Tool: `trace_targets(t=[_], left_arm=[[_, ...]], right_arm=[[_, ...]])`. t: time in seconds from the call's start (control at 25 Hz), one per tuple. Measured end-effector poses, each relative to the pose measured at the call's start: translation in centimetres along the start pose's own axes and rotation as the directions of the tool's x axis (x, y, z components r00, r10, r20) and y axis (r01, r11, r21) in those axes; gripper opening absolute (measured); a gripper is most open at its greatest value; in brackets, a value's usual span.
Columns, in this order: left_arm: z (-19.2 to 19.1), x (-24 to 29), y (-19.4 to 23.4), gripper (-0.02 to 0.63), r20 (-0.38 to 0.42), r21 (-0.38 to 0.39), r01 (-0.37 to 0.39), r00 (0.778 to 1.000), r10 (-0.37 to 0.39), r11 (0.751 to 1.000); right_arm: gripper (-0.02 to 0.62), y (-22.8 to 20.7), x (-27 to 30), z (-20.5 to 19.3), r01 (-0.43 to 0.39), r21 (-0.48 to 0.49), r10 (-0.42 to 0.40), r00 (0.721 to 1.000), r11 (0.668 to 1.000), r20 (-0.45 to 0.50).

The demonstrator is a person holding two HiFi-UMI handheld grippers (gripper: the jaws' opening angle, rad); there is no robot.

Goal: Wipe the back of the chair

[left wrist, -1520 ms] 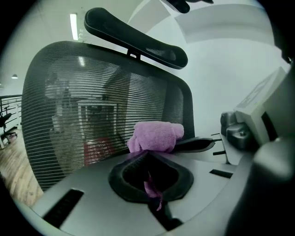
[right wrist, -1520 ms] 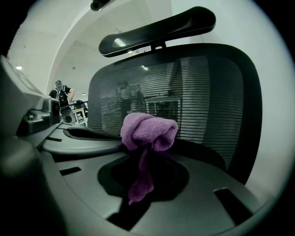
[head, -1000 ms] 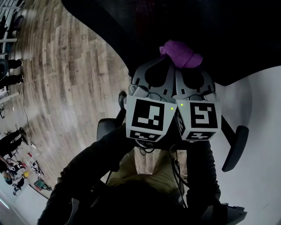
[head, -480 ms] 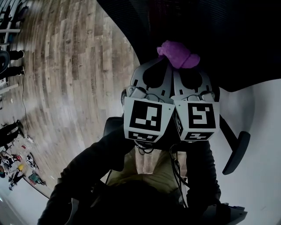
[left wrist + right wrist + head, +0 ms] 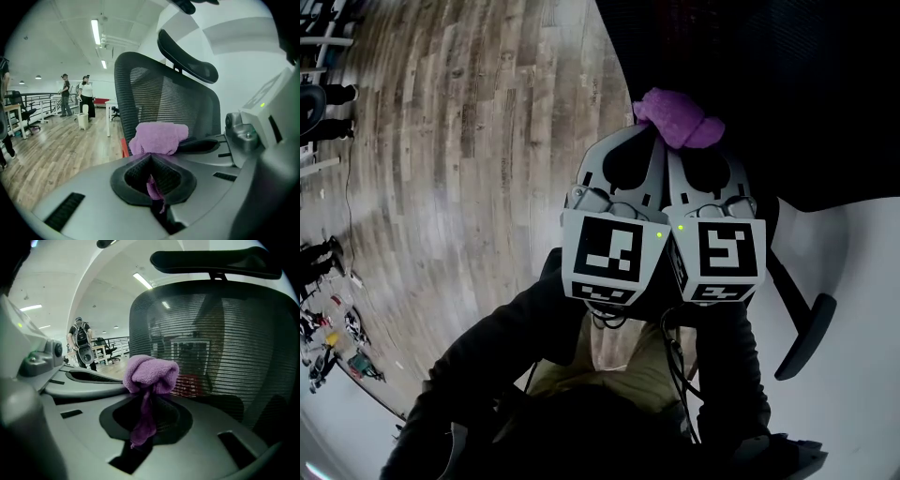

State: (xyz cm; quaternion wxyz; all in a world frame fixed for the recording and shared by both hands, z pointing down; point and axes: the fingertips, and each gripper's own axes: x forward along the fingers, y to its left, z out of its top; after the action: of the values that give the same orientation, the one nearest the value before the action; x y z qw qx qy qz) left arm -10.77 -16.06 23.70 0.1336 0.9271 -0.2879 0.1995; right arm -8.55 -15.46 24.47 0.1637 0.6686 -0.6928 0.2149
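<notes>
Here we hold the left tongs [image 5: 647, 141] and the right tongs [image 5: 686, 145] pressed side by side, and both are closed on one purple cloth [image 5: 678, 120]. In the left gripper view the left tongs [image 5: 151, 157] stand narrow, a strand of the purple cloth [image 5: 159, 137] running down the slot between their jaws and the rest bunched above the tips. In the right gripper view the right tongs [image 5: 149, 399] are likewise clamped, and a tail of the purple cloth [image 5: 150, 372] hangs down through the gap.

The wad sits right in front of the dark mesh chair back [image 5: 769, 75], low on the panel and well under the headrest [image 5: 215, 261]. We cannot tell whether it is touching the mesh or just short of it.

We judge the cloth to be light, soft and limp. It will fold and drag rather than push, so the pinch at its gathered middle suits it, leaving a pad of fabric proud of the tips. The mesh [image 5: 225, 343] looks springy and likely to give under pressure, so the wad may snag or slip out if we press hard. The chair may also roll or swivel on the wooden floor [image 5: 469, 141].
</notes>
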Motion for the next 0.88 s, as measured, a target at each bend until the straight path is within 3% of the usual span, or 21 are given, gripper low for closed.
trace_targets(t=[0.52, 0.88], left_arm=[[-1.4, -1.5, 3.8, 0.009, -0.019, -0.067, -0.050, 0.999, 0.049, 0.996], [-2.1, -2.0, 3.5, 0.009, -0.022, -0.079, -0.052, 0.998, 0.050, 0.996]], right_arm=[[0.057, 3.4, 2.2, 0.3, -0.048, -0.044, 0.047, 0.999, 0.998, -0.020], [0.057, 3.9, 1.7, -0.1, -0.051, -0.048, 0.051, 0.999, 0.998, -0.010]])
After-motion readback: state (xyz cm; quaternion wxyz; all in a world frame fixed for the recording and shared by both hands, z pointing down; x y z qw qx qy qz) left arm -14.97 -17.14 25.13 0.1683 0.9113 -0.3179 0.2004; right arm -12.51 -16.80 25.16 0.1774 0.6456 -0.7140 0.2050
